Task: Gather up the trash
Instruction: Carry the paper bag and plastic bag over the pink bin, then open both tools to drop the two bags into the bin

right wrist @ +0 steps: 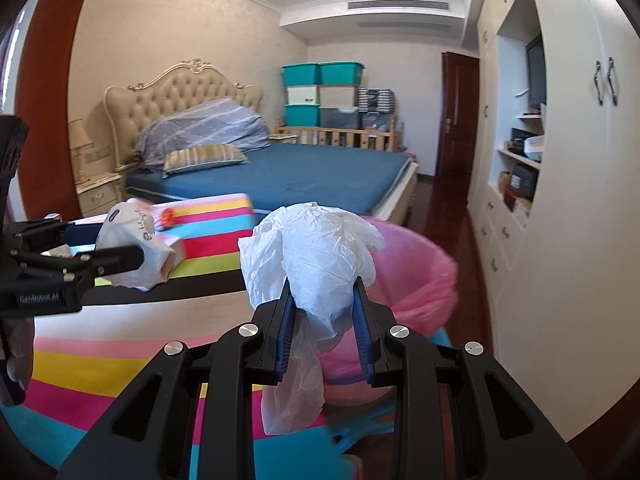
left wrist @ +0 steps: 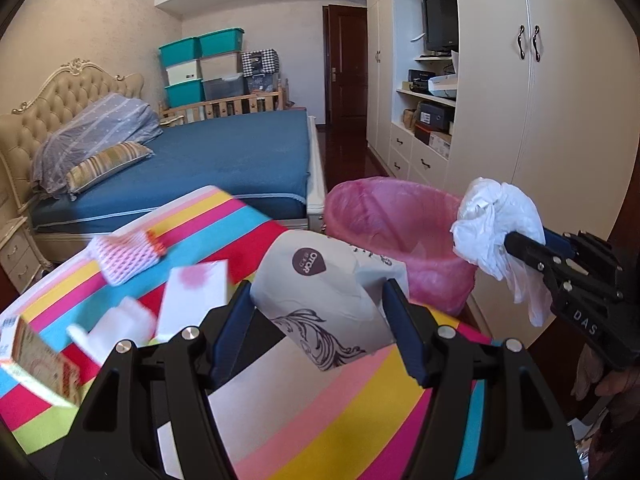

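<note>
A striped table filled the lower half of the left wrist view. At its nine o'clock edge lay a small carton, and toward ten o'clock a white scrap, a white card with a pink blot, and a pink-and-white mesh pad, all trash not yet gathered. At the centre, the left gripper was clamped on a printed paper bag, held lifted off the table, probably for carrying to the bin. A brown badge on the bag seemed to read "OTOP", upside down. At two o'clock stood a pink-lined bin, just past the table's corner. At three o'clock, the right gripper pinched a crumpled white plastic bag beside the bin's rim, likely ready to drop in. Its body carried the letters "DAS". In the right wrist view the left tool's side read "GenRobot.AI".
</note>
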